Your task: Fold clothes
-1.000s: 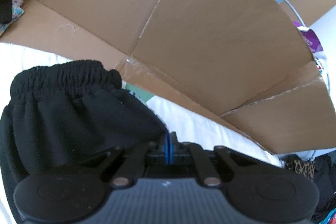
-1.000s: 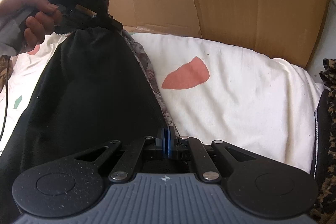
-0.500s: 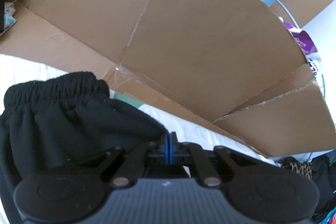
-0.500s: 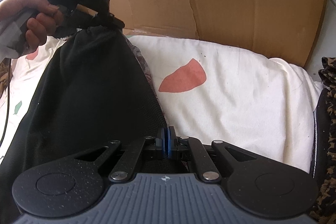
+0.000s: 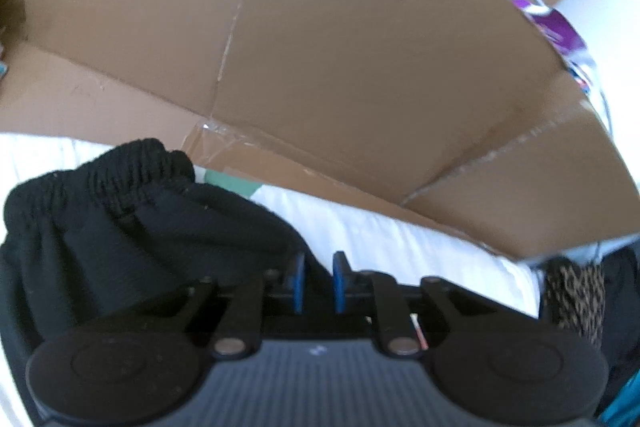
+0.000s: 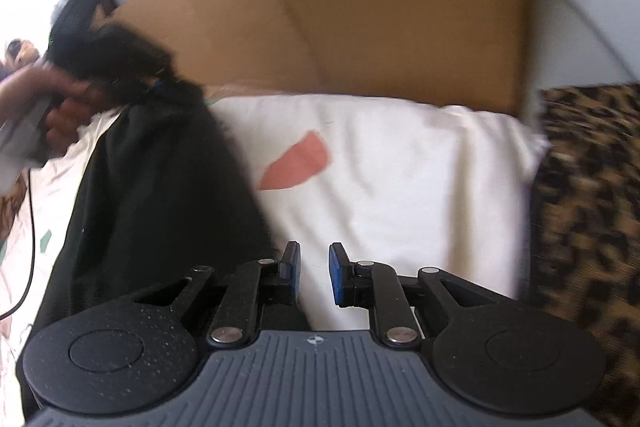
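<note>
A black pair of shorts (image 5: 132,227) with an elastic waistband lies on a white sheet (image 5: 400,239). In the left wrist view my left gripper (image 5: 318,281) is open, its blue pads apart, with the shorts' cloth just left of the left finger. In the right wrist view the shorts (image 6: 160,195) lie at the left, and my right gripper (image 6: 314,273) is open over the white sheet (image 6: 420,179), its left finger beside the cloth's edge. The left gripper (image 6: 104,63) shows far left in a hand, at the shorts' waistband.
A large brown cardboard sheet (image 5: 340,47) stands behind the bed (image 6: 360,19). A leopard-print cloth (image 6: 592,207) lies at the right. A coral patch (image 6: 298,167) marks the sheet. A thin cable (image 6: 30,227) runs at the left edge.
Both grippers have opened and let go of the black shorts. The right gripper has swung to the right; the view is blurred with motion.
</note>
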Motion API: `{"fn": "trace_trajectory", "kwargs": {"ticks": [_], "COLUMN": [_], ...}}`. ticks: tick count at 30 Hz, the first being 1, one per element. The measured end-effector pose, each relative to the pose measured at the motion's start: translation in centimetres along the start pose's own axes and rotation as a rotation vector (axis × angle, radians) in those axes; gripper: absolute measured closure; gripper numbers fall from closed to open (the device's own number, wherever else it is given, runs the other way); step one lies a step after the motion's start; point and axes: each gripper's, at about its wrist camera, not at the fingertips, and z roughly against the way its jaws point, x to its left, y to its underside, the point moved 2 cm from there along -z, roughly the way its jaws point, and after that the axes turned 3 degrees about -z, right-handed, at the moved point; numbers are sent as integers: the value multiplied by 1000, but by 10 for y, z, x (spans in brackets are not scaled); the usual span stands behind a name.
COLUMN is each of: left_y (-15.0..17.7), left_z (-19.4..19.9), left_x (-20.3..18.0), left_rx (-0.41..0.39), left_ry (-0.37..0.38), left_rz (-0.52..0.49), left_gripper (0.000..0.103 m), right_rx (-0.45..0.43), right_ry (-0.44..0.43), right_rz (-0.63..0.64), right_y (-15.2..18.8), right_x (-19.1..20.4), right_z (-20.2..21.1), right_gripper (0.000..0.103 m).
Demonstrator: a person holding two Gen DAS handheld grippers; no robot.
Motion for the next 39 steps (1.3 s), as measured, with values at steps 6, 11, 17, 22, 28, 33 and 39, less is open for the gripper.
{"fn": "trace_trajectory", "kwargs": {"ticks": [6,11,17,22,28,33,39], "left_y": [16,25,27,32,31,20,23], "left_z": [-3,-24,-47,-44,-18,-20,-50], "left_x": [-2,-2,-17,-31,-21,-13,-18], "left_rx": [35,66,72,59,-30,-45,-15], "left_ry": [-52,-70,-121,-106,-129,-178,-216], "left_rz": [-90,-96,-135,-189,-195,-184,-210], "left_gripper": [88,88,89,90,89,89,85], "right_rx": [43,95,207,258,290,294,292], "right_ry": [-15,-32,40,76,101,110,137], "right_rz": [-35,-4,125,160,133,127,74], "right_y": [6,19,36,47,54,59,59], "right_x": [-23,-16,7,7,-2,-2,-3], "right_z": [26,18,-6,-5,4,6,5], "right_gripper": [87,71,87,96,94,94,94]}}
